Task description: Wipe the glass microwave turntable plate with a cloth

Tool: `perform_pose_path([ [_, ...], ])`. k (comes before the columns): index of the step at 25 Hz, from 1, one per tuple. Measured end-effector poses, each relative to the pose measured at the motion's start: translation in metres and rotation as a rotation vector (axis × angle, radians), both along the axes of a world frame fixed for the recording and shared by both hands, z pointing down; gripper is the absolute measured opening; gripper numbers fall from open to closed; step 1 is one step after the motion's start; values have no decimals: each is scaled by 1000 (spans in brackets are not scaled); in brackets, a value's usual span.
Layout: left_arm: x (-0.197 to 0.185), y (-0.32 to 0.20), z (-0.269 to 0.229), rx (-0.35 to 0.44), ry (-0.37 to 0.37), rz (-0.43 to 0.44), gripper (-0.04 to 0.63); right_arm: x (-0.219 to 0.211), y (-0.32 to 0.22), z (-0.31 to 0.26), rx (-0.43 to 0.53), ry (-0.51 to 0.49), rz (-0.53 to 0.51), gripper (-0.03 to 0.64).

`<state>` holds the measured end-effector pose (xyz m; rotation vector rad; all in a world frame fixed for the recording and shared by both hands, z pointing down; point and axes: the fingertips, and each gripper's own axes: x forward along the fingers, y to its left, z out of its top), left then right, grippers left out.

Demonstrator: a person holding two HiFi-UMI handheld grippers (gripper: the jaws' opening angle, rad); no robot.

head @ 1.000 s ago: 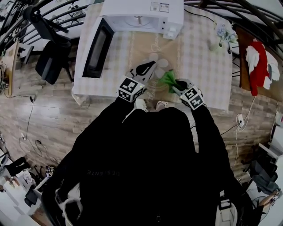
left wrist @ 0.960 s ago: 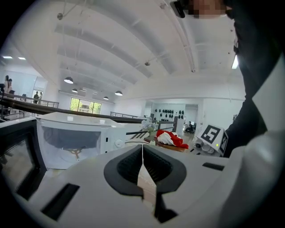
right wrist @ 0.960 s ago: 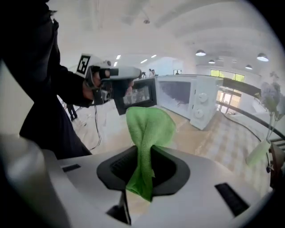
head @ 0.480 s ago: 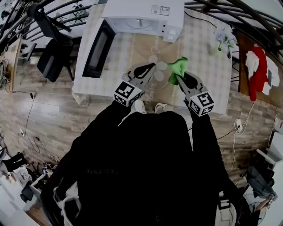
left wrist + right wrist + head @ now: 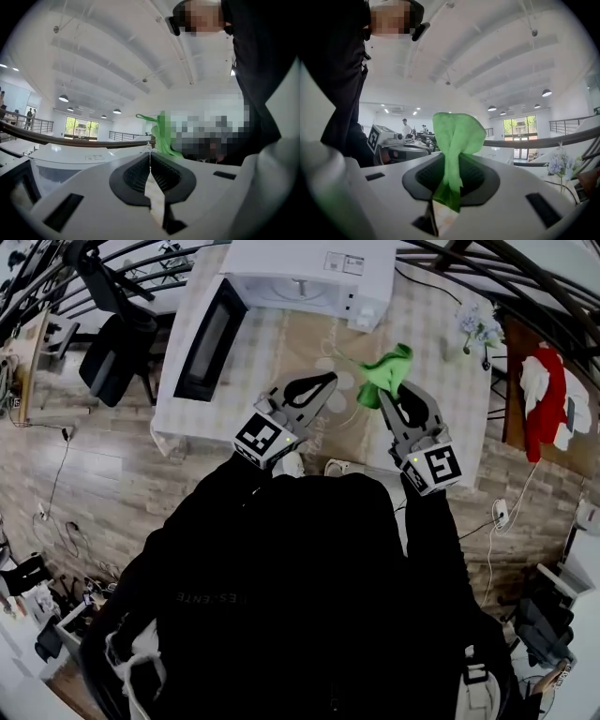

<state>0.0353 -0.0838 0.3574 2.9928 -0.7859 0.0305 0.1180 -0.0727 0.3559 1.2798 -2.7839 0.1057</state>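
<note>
Head view: the right gripper has swung the green cloth up off the glass plate. Left gripper view: the left gripper pinches that plate's rim (edge-on, faint). Right gripper view: cloth clamped. Between wipes, I'd say; next, back onto the glass.

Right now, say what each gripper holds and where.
Right gripper: green cloth, pinched at its bunched lower end. Left gripper: jaws together, seemingly on the glass plate at its rim, though I cannot confirm it.
</note>
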Motion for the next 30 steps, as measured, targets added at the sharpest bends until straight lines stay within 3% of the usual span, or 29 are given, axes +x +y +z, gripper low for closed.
perform_pose_path([
  [5,2,9,-16,16,31,15,21,-4,4,-20,37,-23,2,98],
  [11,0,12,-20,8,8,17,21,-12,10,-23,54,-10,0,98],
  [30,-8,13,-5,-5,-8,34,21,-30,11,4,-1,-23,31,98],
])
